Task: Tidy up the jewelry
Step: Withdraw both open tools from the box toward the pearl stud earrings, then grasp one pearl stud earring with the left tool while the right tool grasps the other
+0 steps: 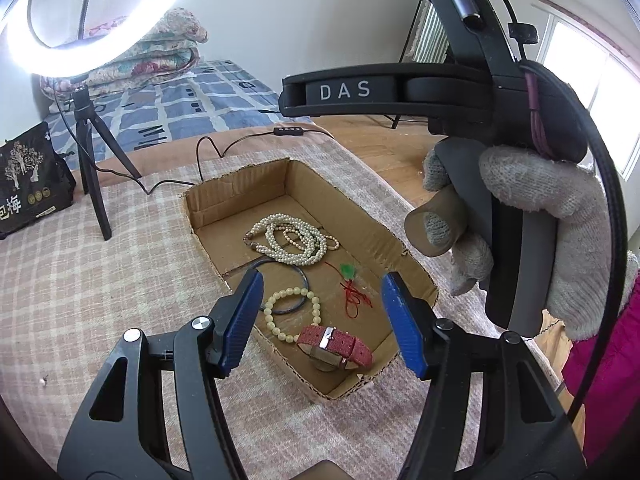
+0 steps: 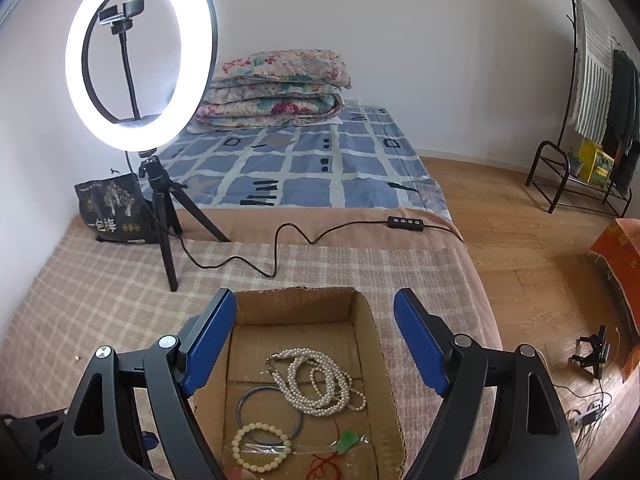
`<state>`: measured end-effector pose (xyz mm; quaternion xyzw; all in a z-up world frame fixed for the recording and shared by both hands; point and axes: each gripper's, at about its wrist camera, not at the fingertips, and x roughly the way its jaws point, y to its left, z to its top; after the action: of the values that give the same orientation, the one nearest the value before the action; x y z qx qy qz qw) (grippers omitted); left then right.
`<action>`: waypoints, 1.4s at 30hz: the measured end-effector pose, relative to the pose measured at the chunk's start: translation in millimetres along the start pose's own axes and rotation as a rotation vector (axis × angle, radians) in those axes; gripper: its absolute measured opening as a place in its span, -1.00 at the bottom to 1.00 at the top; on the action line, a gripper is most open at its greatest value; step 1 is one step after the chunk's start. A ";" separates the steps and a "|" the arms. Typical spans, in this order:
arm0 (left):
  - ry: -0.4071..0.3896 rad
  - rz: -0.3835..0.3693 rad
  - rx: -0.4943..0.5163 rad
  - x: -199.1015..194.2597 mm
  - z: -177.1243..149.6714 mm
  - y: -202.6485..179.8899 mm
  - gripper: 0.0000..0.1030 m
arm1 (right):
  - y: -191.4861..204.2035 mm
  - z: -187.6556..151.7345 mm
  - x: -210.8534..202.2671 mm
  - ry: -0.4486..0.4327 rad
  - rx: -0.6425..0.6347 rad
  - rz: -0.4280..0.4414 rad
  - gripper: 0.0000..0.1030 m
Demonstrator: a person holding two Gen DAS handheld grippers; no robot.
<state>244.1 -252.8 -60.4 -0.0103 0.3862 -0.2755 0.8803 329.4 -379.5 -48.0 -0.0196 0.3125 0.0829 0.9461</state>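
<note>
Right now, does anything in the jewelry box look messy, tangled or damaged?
Yes. The pearl necklace lies in a tangled heap of overlapping loops, and the red cord of the green pendant is bunched up. The cardboard box has rough, torn-looking rims. The bead bracelet overlaps the dark bangle.

Right wrist view. The right gripper (image 2: 314,338) hung with jaws apart above a cardboard box (image 2: 370,320) on a checked blanket (image 2: 100,292). Inside lay a pearl necklace (image 2: 316,384), a dark bangle (image 2: 268,412), a cream bead bracelet (image 2: 260,446) and a green pendant on red cord (image 2: 346,442). Behind stood a lit ring light (image 2: 140,52) on a tripod (image 2: 164,216).
</note>
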 end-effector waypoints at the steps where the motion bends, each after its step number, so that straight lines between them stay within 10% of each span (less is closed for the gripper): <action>1: -0.002 0.002 0.000 -2.8 -0.2 0.0 0.23 | 1.6 0.0 -2.3 -0.001 -0.002 -0.002 0.57; 22: -0.050 0.093 -0.010 -103.3 -21.5 47.5 0.23 | 19.5 -25.6 -77.5 -0.050 0.118 -0.003 0.57; 42: -0.024 0.260 -0.139 -153.9 -62.8 200.1 0.23 | 134.4 -87.1 -87.8 -0.041 -0.061 0.247 0.57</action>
<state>211.9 5.0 -47.0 -0.0244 0.3916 -0.1316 0.9103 186.0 -267.4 -63.8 -0.0080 0.2903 0.2084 0.9339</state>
